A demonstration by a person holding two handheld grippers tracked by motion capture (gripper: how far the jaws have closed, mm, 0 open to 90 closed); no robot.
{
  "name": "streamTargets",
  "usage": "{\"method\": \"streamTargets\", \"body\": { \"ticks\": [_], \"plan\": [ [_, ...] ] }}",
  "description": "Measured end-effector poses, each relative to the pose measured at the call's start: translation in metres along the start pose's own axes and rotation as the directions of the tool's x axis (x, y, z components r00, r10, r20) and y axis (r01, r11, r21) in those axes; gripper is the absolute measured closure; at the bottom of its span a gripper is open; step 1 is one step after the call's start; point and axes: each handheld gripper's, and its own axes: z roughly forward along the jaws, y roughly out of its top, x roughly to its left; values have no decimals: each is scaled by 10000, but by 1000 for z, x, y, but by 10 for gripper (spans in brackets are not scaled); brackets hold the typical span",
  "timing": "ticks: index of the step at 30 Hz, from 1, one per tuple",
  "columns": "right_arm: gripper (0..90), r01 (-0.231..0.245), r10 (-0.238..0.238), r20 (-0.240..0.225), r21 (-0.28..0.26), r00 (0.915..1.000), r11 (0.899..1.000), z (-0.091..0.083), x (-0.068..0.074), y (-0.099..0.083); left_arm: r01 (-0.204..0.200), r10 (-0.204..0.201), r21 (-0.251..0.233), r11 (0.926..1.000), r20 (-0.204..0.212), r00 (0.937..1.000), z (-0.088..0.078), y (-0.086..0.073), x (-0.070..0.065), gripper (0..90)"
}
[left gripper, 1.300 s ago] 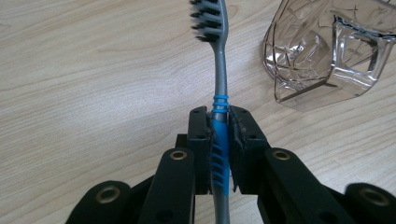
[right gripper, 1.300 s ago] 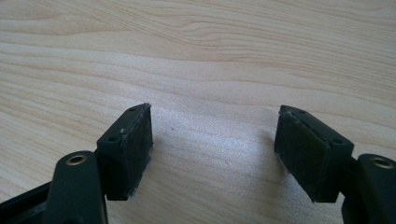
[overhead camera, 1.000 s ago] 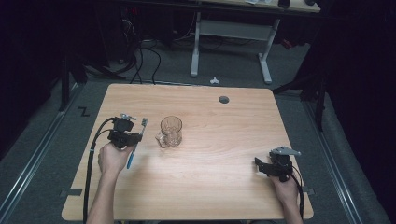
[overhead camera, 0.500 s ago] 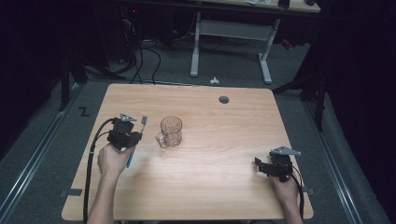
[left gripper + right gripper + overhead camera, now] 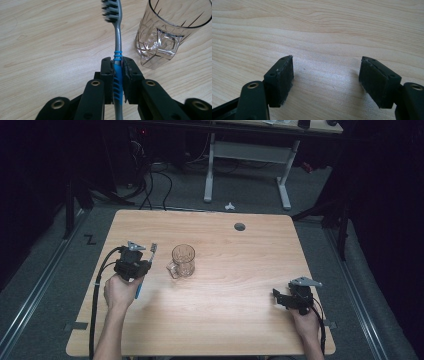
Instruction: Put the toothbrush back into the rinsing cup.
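My left gripper (image 5: 117, 66) is shut on a grey and blue toothbrush (image 5: 117, 42), gripping its blue ribbed handle; the bristled head points away from me. In the high view the left gripper (image 5: 142, 261) sits at the table's left with the toothbrush (image 5: 151, 250) sticking out ahead and behind it. A clear glass mug (image 5: 182, 260) stands upright just right of it, and the mug (image 5: 165, 32) appears close to the brush head. My right gripper (image 5: 278, 297) rests low near the front right corner. Its jaws stand wide apart over bare wood, the right gripper (image 5: 327, 80) holding nothing.
The wooden table (image 5: 240, 315) has a round cable hole (image 5: 239, 226) near its far edge. Beyond the table a white desk frame (image 5: 247, 165) and cables lie on the grey floor.
The left hand has shifted the toothbrush slightly, a little nearer the table's front. The right gripper has stayed put.
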Motion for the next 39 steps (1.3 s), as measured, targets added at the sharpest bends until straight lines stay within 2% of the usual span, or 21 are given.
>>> {"method": "streamTargets", "body": {
  "ticks": [12,17,27,39],
  "plan": [
    [283,8,-8,8,-4,10000,10000,0,0,0,51,-45,-395,9992,163,9999,-6,1,-3,800],
    [283,7,-7,2,5,10000,10000,0,0,0,-108,118,-593,9982,174,9998,-11,3,-8,799],
    [283,6,-6,9,-5,10000,10000,0,0,0,-40,94,-1196,9928,451,9989,-18,7,-12,800],
    [283,-1,1,-1,6,10000,10000,0,0,0,-3,151,-1875,9823,773,9969,-27,15,-19,799]
  ]
}}
